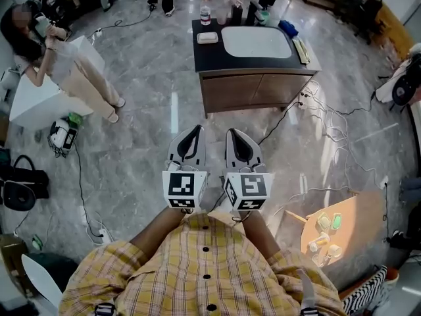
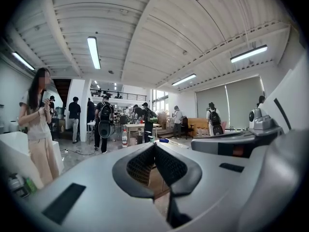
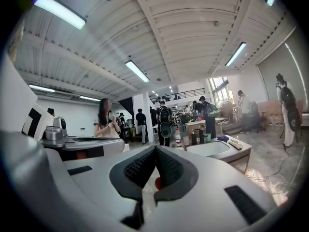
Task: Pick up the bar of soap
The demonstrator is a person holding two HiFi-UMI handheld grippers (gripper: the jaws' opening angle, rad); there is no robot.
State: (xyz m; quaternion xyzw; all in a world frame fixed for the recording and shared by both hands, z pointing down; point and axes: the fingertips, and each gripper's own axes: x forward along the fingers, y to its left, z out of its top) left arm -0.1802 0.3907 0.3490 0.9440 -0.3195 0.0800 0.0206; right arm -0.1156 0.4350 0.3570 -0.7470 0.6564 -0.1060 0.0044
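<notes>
I have both pairs of jaws pressed fully together with nothing between them, the left gripper point(image 1: 195, 131) and the right gripper point(image 1: 235, 134) held side by side. The bar of soap point(image 1: 208, 37) lies well ahead of both jaw tips. It is a pale, flat rectangle on the dark surface point(image 1: 205, 59), just left of the white basin point(image 1: 256, 42). Beyond it stands a red-capped bottle point(image 1: 205, 10), its label too small for me to read.
</notes>
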